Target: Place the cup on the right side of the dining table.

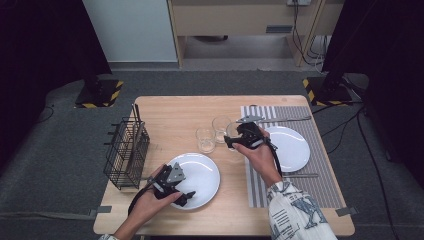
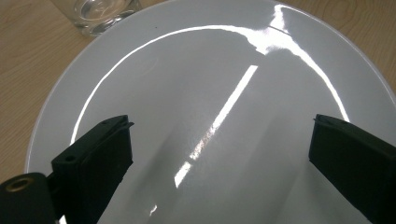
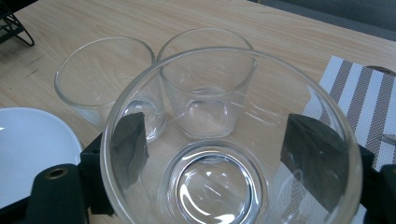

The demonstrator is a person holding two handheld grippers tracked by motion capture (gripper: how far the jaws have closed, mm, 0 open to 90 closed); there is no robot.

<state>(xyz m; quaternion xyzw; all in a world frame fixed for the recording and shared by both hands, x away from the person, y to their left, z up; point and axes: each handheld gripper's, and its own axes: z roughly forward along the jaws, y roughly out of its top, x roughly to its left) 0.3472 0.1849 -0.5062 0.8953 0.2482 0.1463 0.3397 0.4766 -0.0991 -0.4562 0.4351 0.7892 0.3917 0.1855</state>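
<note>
Glass sits clamped between the right gripper's jaws beside two other glasses; left gripper hovers spread over a white plate.

The table looks like pale wood with a fine grain and a matt finish. The near plate is white and highly glossy, ceramic by its look, with sharp streaks of reflected light across it. The far plate has the same white sheen. The three glasses, one held and two standing, are clear, smooth glass with bright glints at their thick bases. The mat is woven cloth in grey and white stripes, matt and slightly ribbed. The basket is thin black wire. Each gripper, left and right, has matt black jaws that look like plastic.
</note>
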